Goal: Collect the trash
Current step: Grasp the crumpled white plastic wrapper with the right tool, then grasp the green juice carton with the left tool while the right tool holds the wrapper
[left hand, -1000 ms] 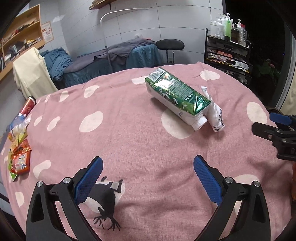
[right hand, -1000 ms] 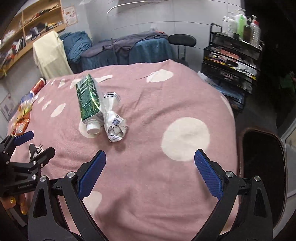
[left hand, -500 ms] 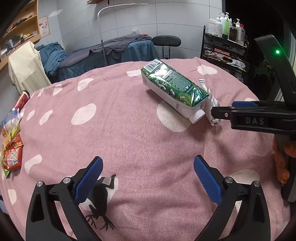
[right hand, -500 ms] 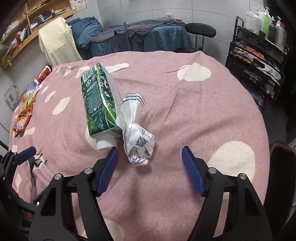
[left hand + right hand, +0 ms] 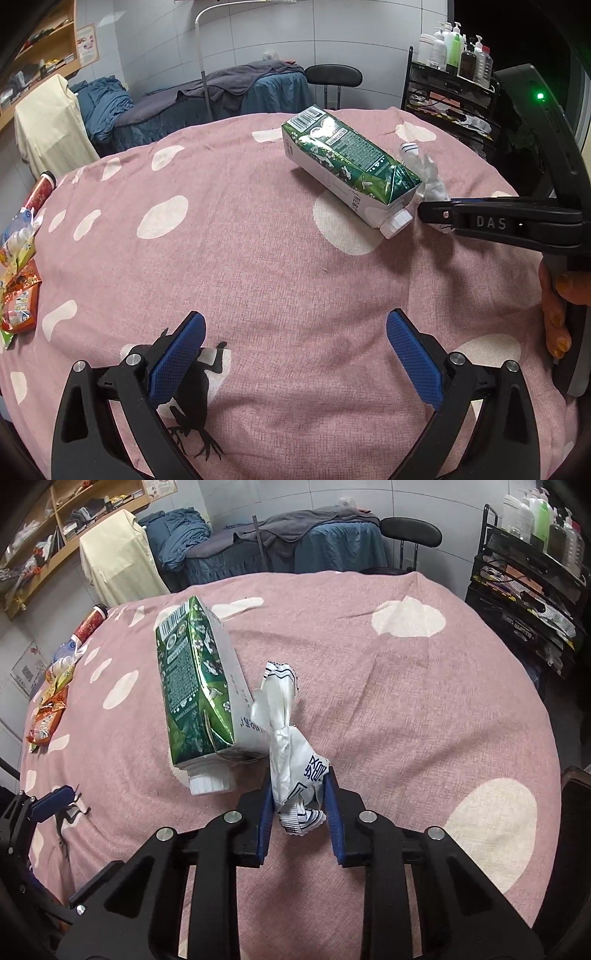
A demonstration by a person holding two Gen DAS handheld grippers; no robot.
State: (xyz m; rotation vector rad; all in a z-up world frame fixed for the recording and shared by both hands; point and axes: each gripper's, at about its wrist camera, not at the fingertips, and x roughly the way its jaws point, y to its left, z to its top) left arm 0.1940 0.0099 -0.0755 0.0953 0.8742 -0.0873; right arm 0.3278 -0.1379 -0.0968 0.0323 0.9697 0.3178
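- The right gripper (image 5: 298,805) is down on the pink spotted cloth (image 5: 388,709), its jaws having just been closing, and the 2 blue pads now press on the crumpled white wrapper (image 5: 291,760) from either side.
- The wrapper's printed near end sits squeezed between those pads; its twisted far end reaches out ahead of the fingertips, lying on the cloth.
- Just beyond the left finger of that gripper lies the green milk carton (image 5: 195,686) on its side, white cap toward the gripper, its flank touching the wrapper.
- From the left wrist view, the right gripper (image 5: 430,214) comes in from the side, its tip at the wrapper (image 5: 430,181) right behind the carton (image 5: 347,166); a hand (image 5: 557,306) grips its handle.
- The left gripper (image 5: 295,354) hangs over the cloth with its 2 fingers spread wide and nothing between them.
- Well ahead of the left gripper's fingertips sit the carton and wrapper.
- Far off beyond its left finger, at the cloth's edge, lie colourful snack packets (image 5: 18,291) and a red can (image 5: 38,192).
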